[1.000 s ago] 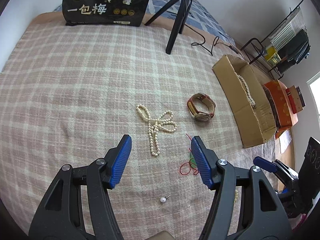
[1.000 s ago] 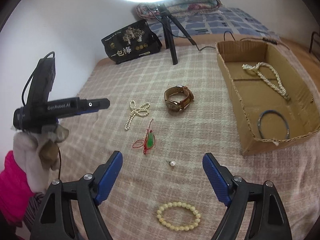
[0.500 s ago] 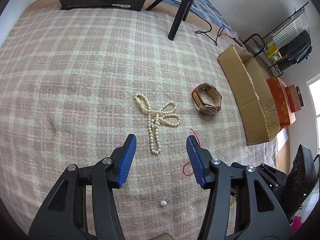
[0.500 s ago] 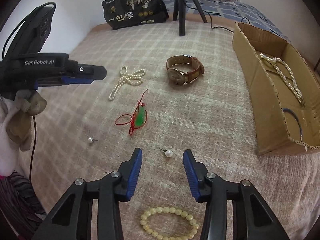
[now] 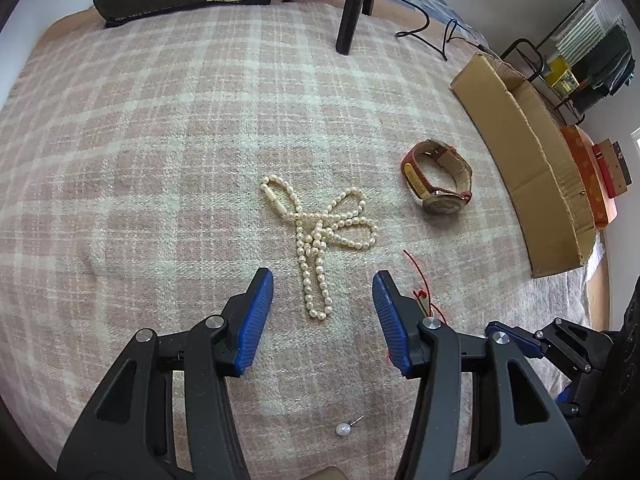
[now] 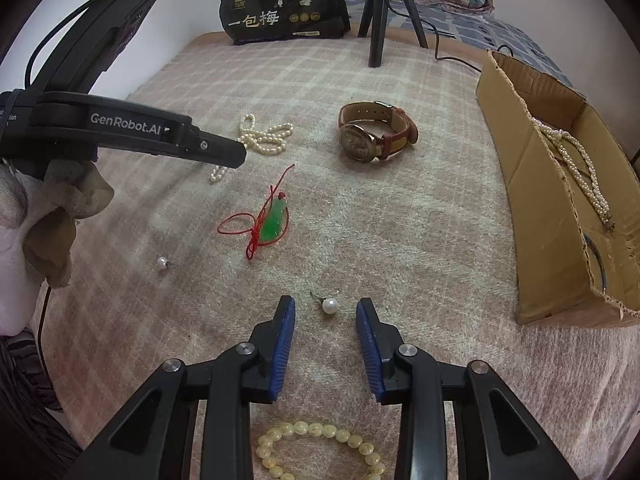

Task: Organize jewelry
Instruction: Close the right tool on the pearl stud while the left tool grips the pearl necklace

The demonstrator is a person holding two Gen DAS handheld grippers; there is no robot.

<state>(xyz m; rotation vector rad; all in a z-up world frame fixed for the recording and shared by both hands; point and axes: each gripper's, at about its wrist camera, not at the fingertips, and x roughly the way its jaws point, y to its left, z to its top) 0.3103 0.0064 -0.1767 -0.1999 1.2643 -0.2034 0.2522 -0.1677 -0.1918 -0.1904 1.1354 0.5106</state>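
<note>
My left gripper (image 5: 322,280) is open just above the lower end of a white pearl necklace (image 5: 316,236) lying on the plaid cloth. My right gripper (image 6: 325,309) is open, jaws either side of a pearl earring (image 6: 330,305). A second pearl earring (image 6: 162,262) lies to the left; it also shows in the left wrist view (image 5: 343,429). A green pendant on red cord (image 6: 273,222), a brown-strapped watch (image 6: 370,136) and a yellow bead bracelet (image 6: 320,446) lie on the cloth. A cardboard box (image 6: 520,168) at right holds a pearl strand (image 6: 576,164).
A black snack bag (image 6: 284,4) and a tripod (image 6: 378,20) stand at the far edge of the cloth. A cable (image 5: 432,32) runs behind the tripod. An orange box (image 5: 588,172) sits beyond the cardboard box.
Both grippers moved forward and down towards the cloth. The right gripper narrowed from wide open and came around the pearl earring. The left gripper narrowed and neared the necklace's end.
</note>
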